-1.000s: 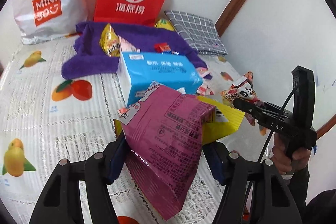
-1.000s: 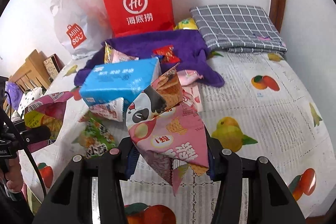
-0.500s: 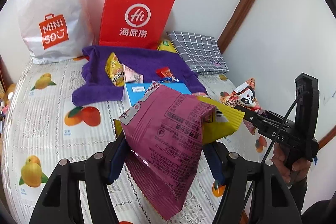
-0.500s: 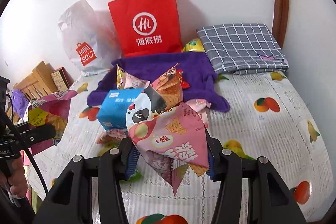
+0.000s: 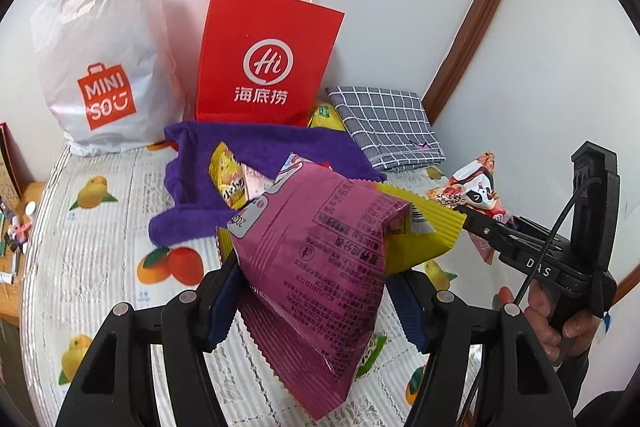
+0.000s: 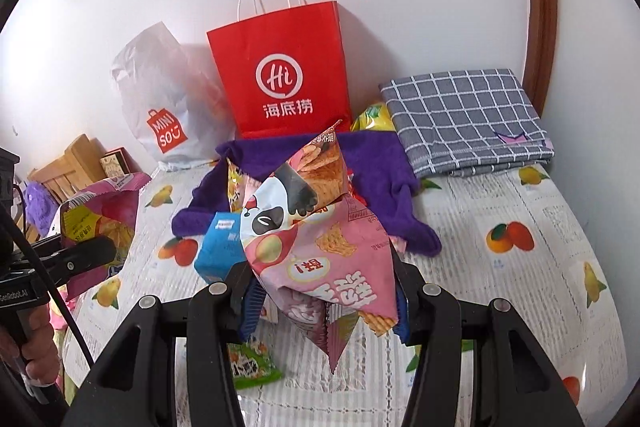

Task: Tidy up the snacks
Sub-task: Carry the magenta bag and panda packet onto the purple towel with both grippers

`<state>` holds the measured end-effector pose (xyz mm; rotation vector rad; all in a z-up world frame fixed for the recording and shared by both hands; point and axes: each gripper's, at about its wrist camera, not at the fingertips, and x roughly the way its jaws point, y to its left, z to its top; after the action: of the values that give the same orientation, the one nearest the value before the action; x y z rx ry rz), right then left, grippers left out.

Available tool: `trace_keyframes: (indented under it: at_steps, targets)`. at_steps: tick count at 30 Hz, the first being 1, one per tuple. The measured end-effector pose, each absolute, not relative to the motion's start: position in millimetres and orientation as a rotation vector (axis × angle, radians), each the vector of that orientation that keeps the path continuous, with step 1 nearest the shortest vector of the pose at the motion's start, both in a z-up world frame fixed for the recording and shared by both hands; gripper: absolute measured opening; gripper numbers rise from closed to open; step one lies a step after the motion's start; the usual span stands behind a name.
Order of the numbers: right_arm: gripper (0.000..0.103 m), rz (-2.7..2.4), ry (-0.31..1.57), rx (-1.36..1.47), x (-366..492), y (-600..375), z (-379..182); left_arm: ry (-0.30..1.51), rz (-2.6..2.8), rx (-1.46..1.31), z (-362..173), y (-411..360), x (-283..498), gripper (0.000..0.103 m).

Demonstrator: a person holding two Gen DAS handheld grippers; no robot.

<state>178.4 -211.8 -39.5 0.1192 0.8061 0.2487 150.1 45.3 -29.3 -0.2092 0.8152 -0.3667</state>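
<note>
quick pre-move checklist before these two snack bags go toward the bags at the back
1. Left gripper grip on the magenta and yellow snack bag: ok, jaws clamp it, bag clear of the bed.
2. Right gripper grip on the pink snack bag: ok, held off the bed.
3. Red paper bag upright: ok, against the wall.
4. Red paper bag mouth open: cannot tell, top edge seen from the front only.
5. White Miniso bag mouth open: cannot tell.
6. Path over the purple towel: ok for now, loose snacks lie on it, lower than the held bags.
</note>
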Motion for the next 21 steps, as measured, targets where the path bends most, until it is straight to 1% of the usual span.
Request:
trace_keyframes:
  at_steps: [10,21]
  targets:
    - [0.051,0.272,0.78,0.114,192,-209,-30,0.782,-0.342,-0.191,-16,41,169,0.065]
    - [0.051,0.275,0.753,0.093,214,-205,-21,0.79,-0.324,-0.199,-13,42,190,0.065]
